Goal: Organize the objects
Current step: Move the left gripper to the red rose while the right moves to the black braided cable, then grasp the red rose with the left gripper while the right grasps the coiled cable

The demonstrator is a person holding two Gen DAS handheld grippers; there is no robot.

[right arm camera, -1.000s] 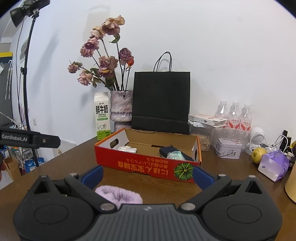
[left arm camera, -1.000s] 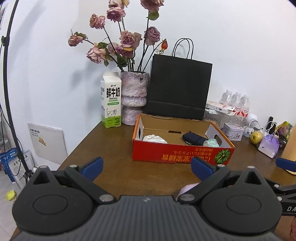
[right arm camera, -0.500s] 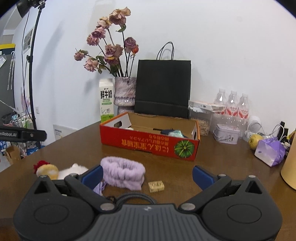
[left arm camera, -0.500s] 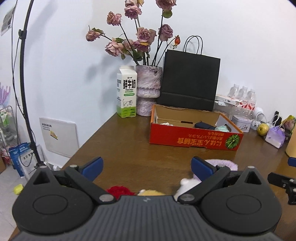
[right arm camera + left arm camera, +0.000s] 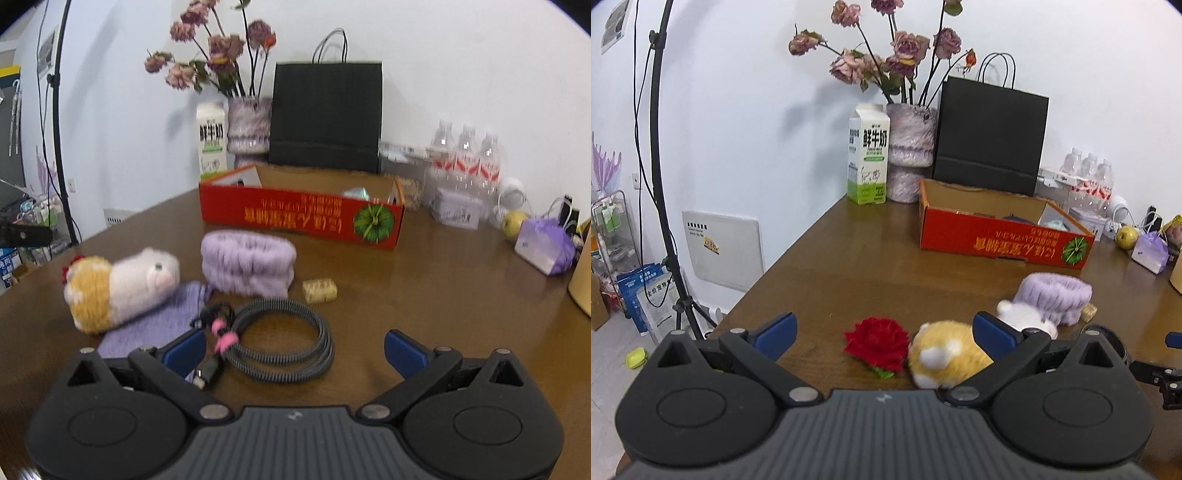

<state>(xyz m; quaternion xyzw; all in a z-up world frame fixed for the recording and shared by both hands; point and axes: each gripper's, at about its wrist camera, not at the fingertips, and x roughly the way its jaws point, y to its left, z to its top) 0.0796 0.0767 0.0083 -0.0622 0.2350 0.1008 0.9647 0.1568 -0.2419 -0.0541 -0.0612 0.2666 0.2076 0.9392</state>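
On the brown table (image 5: pixel 849 266) lie a red fabric flower (image 5: pixel 877 341), an orange-and-white plush hamster (image 5: pixel 945 352) (image 5: pixel 118 286), a purple headband (image 5: pixel 1054 293) (image 5: pixel 248 261), a coiled grey cable (image 5: pixel 280 341), a purple pouch (image 5: pixel 155 325) and a small tan block (image 5: pixel 319 290). A red cardboard box (image 5: pixel 1004 242) (image 5: pixel 301 218) stands farther back with items inside. My left gripper (image 5: pixel 884 332) is open above the flower and the plush. My right gripper (image 5: pixel 293 347) is open over the cable.
Behind the box stand a milk carton (image 5: pixel 868 153), a vase of dried roses (image 5: pixel 910 147) and a black paper bag (image 5: pixel 990 136). Water bottles (image 5: pixel 467 162), a tin (image 5: pixel 458 208), an apple (image 5: pixel 513 221) and a purple packet (image 5: pixel 546 245) crowd the back right. A light stand (image 5: pixel 661 166) rises at the left.
Both grippers have drawn back from the box and tilted down, so the flower, plush, headband and cable come into view near their fingers. Both stay open.
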